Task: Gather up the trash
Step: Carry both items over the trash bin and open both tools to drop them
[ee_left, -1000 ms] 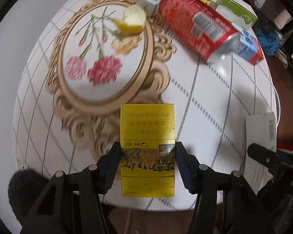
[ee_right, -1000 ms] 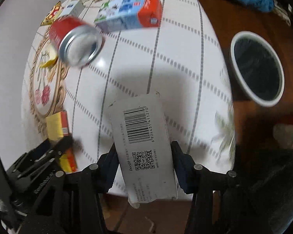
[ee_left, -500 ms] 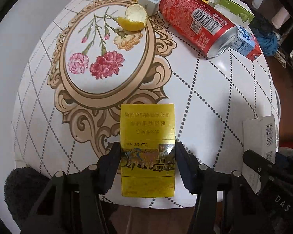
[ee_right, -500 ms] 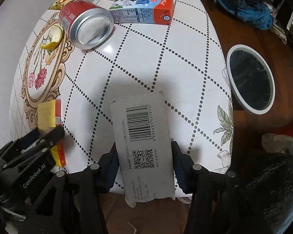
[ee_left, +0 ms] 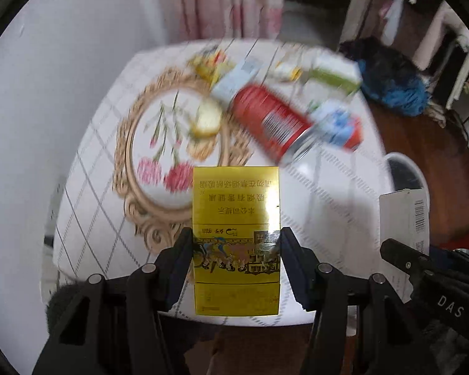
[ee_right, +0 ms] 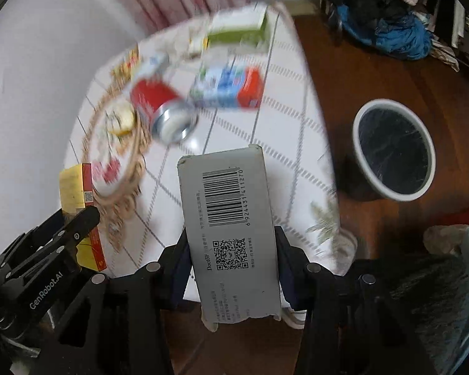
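My left gripper (ee_left: 236, 251) is shut on a yellow cigarette pack (ee_left: 236, 218), held above the near edge of the round table (ee_left: 87, 187). My right gripper (ee_right: 232, 254) is shut on a grey carton with a barcode (ee_right: 228, 218), also lifted over the table's near edge. Each gripper's load shows in the other view: the grey carton (ee_left: 405, 218) at right, the yellow pack (ee_right: 76, 187) at left. A white bin with a black liner (ee_right: 394, 148) stands on the wooden floor to the right of the table.
On the table lie a red can (ee_left: 272, 125), a blue-and-red milk carton (ee_right: 228, 87), a green box (ee_right: 237, 32), a lemon piece (ee_left: 206, 118) and small wrappers. A blue and black cloth heap (ee_right: 387, 28) lies on the floor beyond. The wall is at left.
Both grippers have lifted up and pulled back from the table with their boxes still held; the table now looks farther and blurred by motion, and the bin is more in view.
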Tool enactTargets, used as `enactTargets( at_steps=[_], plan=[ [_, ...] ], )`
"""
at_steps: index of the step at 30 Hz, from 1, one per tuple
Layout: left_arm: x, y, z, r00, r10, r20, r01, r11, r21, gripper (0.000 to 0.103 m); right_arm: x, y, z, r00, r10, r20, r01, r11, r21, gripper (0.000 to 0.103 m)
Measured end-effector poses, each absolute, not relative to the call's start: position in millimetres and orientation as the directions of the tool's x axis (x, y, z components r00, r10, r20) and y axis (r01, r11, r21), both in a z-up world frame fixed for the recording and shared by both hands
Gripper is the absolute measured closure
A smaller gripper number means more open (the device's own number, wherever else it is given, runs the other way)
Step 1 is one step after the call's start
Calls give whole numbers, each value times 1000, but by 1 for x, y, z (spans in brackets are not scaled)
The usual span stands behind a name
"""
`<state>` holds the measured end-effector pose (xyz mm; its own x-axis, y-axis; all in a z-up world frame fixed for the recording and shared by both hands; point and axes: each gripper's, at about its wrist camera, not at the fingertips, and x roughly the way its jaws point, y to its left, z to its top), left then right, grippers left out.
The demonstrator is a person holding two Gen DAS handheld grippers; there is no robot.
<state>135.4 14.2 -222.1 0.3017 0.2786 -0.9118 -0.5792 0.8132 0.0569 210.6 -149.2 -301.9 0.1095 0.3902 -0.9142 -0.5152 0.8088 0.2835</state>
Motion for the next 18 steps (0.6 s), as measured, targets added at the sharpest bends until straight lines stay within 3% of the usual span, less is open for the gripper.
enactTargets(
  at_steps=[10,18],
  plan=[
    [233,-58,-166,482,203,-852,-416,909,-18,51,318,-257,-241,257,444,-858,-397,858,325,53],
    [367,-118,-226,450,-9,-893,-305,938,-163,51,422,-333,-304,259,318,-912,-256,933,252,53]
  ],
)
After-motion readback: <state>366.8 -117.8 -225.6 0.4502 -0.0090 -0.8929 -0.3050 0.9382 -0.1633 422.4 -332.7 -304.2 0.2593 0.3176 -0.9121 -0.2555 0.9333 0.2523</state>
